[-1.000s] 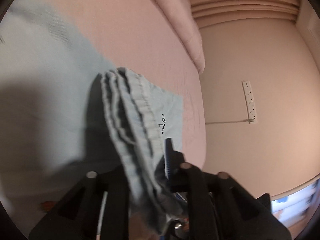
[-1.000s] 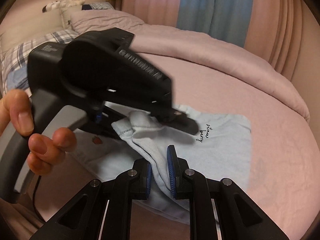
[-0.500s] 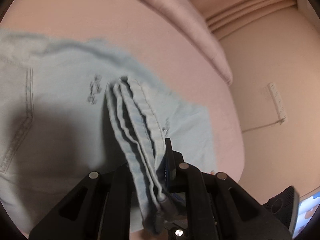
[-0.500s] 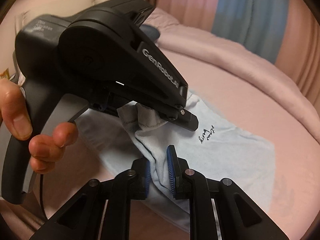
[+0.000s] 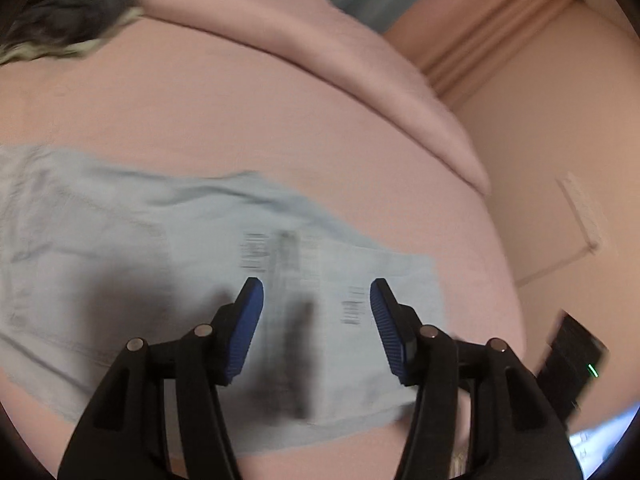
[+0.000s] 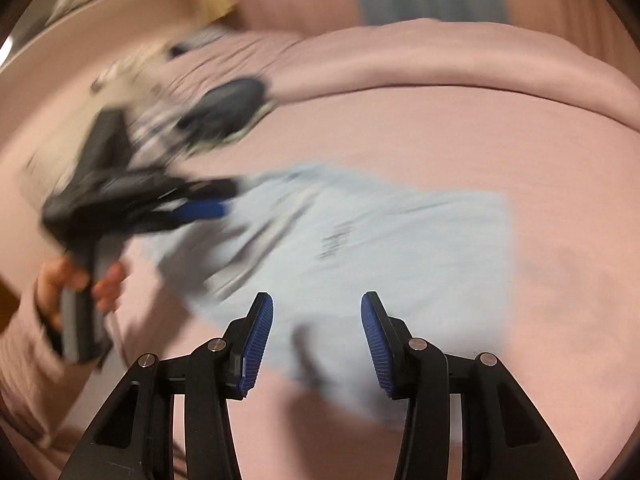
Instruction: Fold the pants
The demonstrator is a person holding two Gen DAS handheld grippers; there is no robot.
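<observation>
The light blue pants [image 5: 132, 264] lie folded flat on the pink bed, blurred by motion; they also show in the right wrist view [image 6: 380, 248]. My left gripper [image 5: 316, 320] is open and empty above the folded pants. It shows from the side in the right wrist view [image 6: 208, 204], at the pants' left edge. My right gripper [image 6: 317, 336] is open and empty above the near edge of the pants. A small dark print [image 6: 336, 240] marks the top layer.
A rolled pink duvet [image 6: 460, 56] runs along the far side of the bed. A dark grey item [image 6: 224, 108] and pillows lie at the head of the bed. A wall with a power strip [image 5: 584, 212] stands to the right.
Both grippers have opened and let go of the bunched waistband. The pants now lie flat on the bed. Both grippers have pulled back and up.
</observation>
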